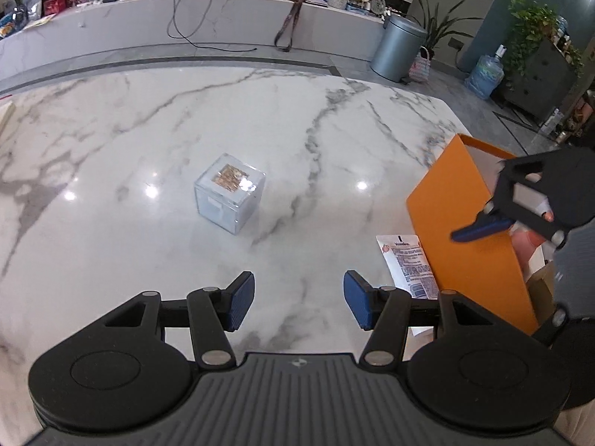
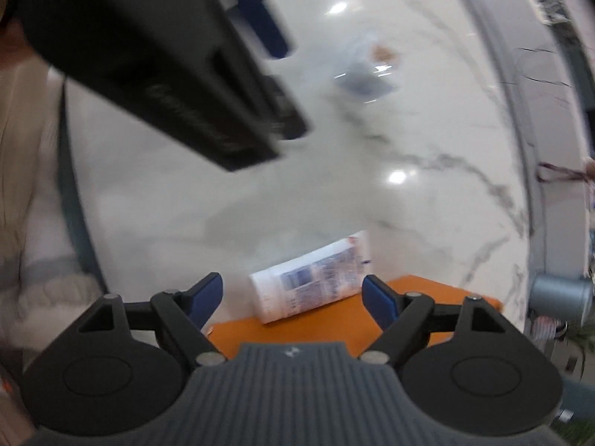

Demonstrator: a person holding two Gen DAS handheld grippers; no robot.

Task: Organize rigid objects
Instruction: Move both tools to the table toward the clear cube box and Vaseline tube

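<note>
Two grippers work over the marble table [image 1: 148,119]. One clear cube box [image 1: 230,193] stands alone mid-table, well apart from one orange box [image 1: 457,223] at the right edge. One white tube [image 1: 409,264] lies flat, just beside the orange box; its label reads "Vaseline". The left gripper [image 1: 299,299] hangs with jaws apart, nothing between them. The right gripper [image 2: 292,299] is spread too, empty, above the tube and orange box.

Orange box [image 1: 446,200], grey-veined white marble table [image 1: 186,111], clear cube [image 1: 230,191], white printed tube [image 2: 312,277].
</note>
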